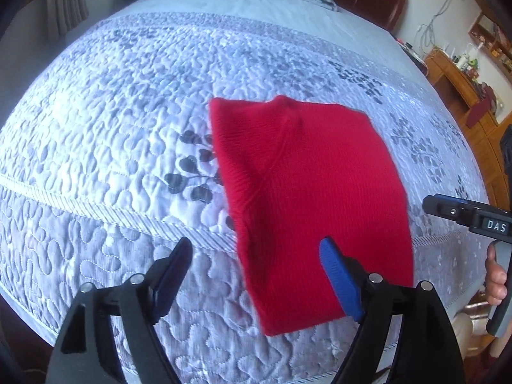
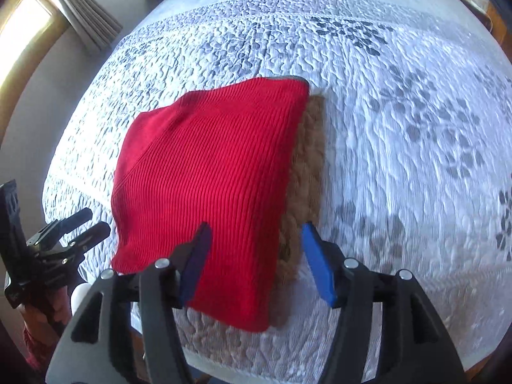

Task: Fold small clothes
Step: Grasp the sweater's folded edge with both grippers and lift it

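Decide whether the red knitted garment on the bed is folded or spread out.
Folded. The red knitted garment lies as a compact rectangle with straight edges on the quilted bedspread, over a brown fuzzy item; no gripper holds it.

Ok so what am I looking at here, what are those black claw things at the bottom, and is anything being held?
No robot here: a person holds hand-operated tongs, each carrying a wide-angle camera looking along its fingers. One picture is from the left tongs, the other from the right tongs. Both look down on a bed with a quilted white bedspread. On it lies a folded red knit garment, with a fuzzy brown fabric showing from underneath it. Both tongs stand open above the garment; nothing is held.
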Demonstrator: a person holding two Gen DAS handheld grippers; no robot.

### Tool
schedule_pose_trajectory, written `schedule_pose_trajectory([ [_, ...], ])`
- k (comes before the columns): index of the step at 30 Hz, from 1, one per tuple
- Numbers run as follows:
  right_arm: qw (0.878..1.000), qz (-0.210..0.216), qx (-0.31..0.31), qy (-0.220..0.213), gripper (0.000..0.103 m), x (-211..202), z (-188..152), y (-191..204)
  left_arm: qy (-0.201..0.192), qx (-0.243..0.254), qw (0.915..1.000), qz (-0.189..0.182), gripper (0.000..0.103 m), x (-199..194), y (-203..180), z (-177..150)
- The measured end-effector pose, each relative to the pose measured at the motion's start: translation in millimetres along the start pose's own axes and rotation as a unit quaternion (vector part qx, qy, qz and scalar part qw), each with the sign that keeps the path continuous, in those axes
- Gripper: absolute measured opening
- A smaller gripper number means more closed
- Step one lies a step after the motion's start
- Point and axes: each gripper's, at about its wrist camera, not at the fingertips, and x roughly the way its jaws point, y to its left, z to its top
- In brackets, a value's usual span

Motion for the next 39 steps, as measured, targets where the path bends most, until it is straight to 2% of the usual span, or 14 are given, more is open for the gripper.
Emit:
schedule_pose_trajectory([
  [5,1.000,0.011,0.001,0.021,0.059,25,12,1,0.035,-0.034,0.9982,-0.036,0.082,32,24,12],
  [6,1.000,0.011,0.002,0.025,0.059,29,13,0,0.045,-0.041,0.9967,-0.054,0.082,40,30,15],
  [8,0.999,0.009,0.003,0.032,0.059,36,13,-2,0.048,-0.049,0.9957,-0.063,0.082,49,33,19],
  [19,0.998,0.028,0.000,0.055,0.063,63,16,-9,0.072,-0.037,0.9923,-0.094,0.088,84,21,46],
  [23,0.998,0.037,0.001,0.057,0.065,69,17,-9,0.082,-0.024,0.9885,-0.124,0.088,91,17,52],
  [26,0.997,0.046,0.002,0.062,0.066,72,17,-10,0.099,-0.021,0.9807,-0.168,0.099,105,17,61],
  [30,0.996,0.054,0.005,0.069,0.067,79,16,-11,0.101,-0.013,0.9833,-0.151,0.098,106,6,64],
  [31,0.996,0.058,0.007,0.070,0.062,80,16,-11,0.100,-0.001,0.9834,-0.152,0.090,104,0,63],
  [32,0.995,0.064,0.007,0.070,0.056,81,15,-10,0.093,0.009,0.9865,-0.134,0.085,102,-6,60],
  [34,0.994,0.082,0.012,0.073,0.046,80,14,-11,0.084,0.016,0.9889,-0.121,0.068,98,-12,55],
  [35,0.994,0.080,0.011,0.072,0.045,79,14,-10,0.081,0.011,0.9886,-0.127,0.062,96,-13,53],
  [36,0.994,0.079,0.011,0.071,0.042,78,14,-10,0.083,0.003,0.9871,-0.137,0.049,94,-12,52],
  [37,0.994,0.080,0.011,0.071,0.039,76,13,-11,0.084,-0.011,0.9853,-0.148,0.041,92,-9,52],
  [39,0.994,0.085,0.015,0.068,0.036,72,12,-13,0.081,-0.024,0.9845,-0.154,0.039,90,-8,51],
])
